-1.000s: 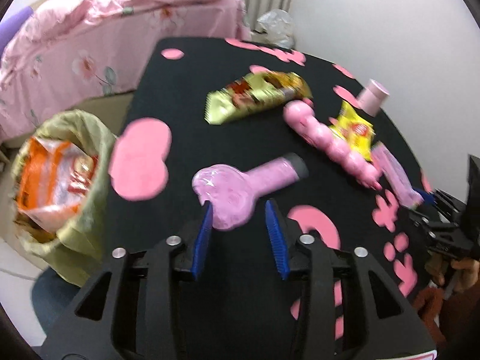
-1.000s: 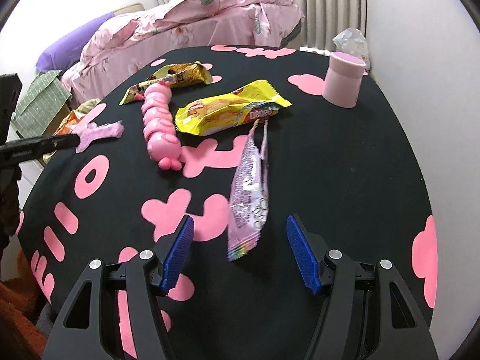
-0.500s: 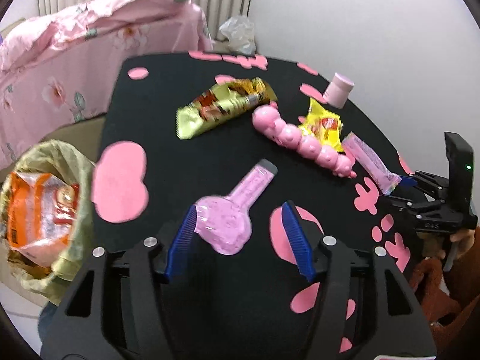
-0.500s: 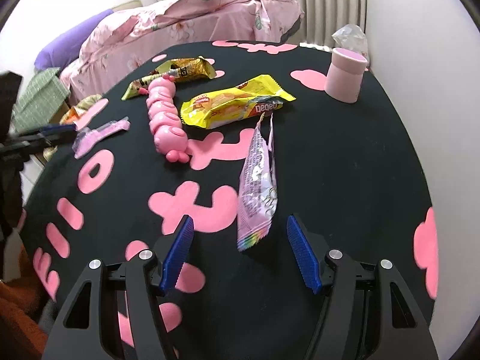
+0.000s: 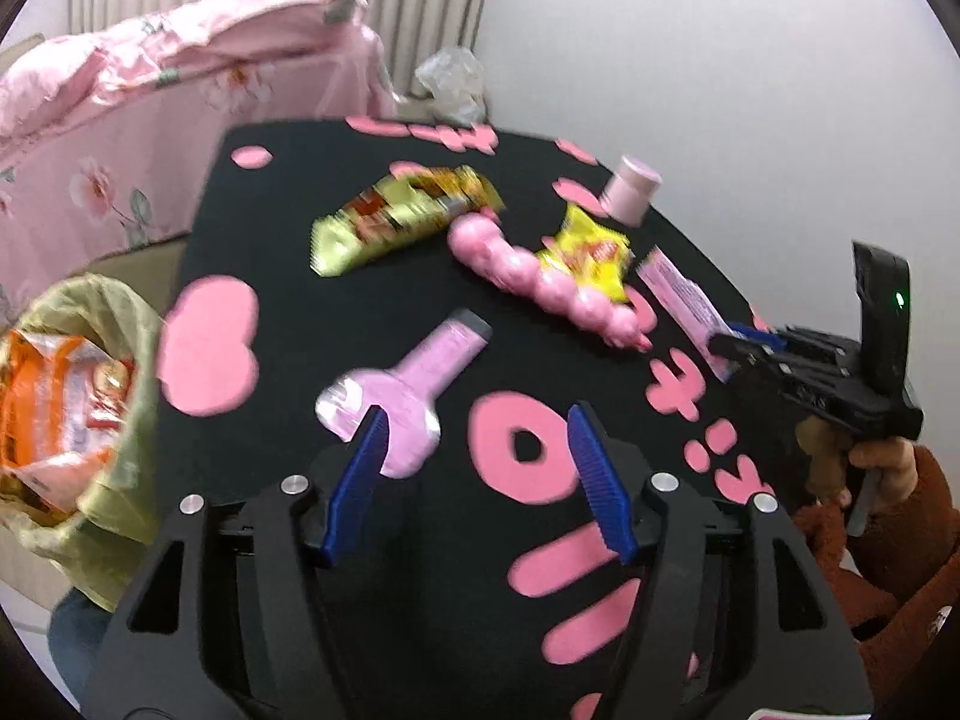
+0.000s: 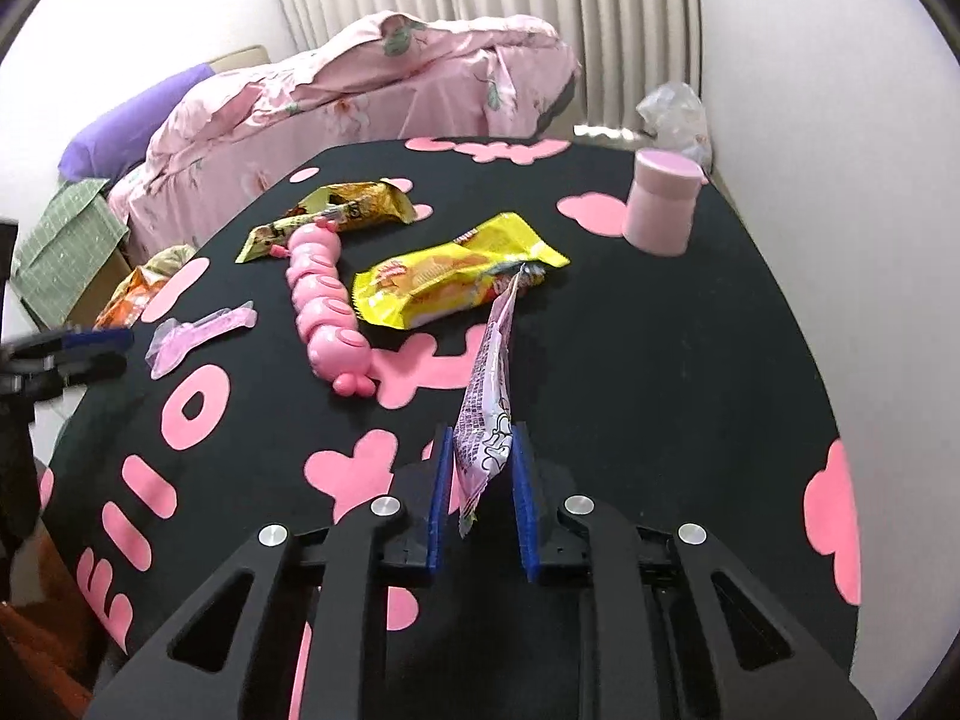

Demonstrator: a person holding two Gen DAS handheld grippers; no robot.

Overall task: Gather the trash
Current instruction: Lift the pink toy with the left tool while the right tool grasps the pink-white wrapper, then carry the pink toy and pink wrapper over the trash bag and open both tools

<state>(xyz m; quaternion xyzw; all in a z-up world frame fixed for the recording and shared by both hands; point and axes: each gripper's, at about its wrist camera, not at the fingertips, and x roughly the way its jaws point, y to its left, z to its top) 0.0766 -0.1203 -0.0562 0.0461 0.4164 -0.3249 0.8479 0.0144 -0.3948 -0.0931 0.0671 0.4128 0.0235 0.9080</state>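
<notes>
My right gripper [image 6: 482, 431] is closing on the near end of a long pink wrapper [image 6: 489, 372], which stands on edge between the blue pads and is pinched there. My left gripper [image 5: 474, 414] is opening, with bare tablecloth between its fingers. A pink spouted pouch [image 5: 414, 372] lies flat just past its left fingertip, outside the gap. A yellow snack bag [image 6: 450, 282] and a gold wrapper [image 5: 396, 219] lie farther back on the table. A green trash bag [image 5: 90, 294] holding orange packets hangs off the table's left edge.
The round table [image 5: 330, 312] has a black cloth with pink shapes. On it are a pink caterpillar toy [image 6: 324, 294] and a pink cup [image 6: 660, 204]. A bed with a pink quilt [image 6: 360, 78] stands behind. A hand in a brown sleeve [image 5: 888, 468] holds the right gripper.
The right jaws went from wide open to closed on the pink wrapper, tipping it onto its edge. The left jaws widened and shifted right, leaving the pink pouch beside the left finger.
</notes>
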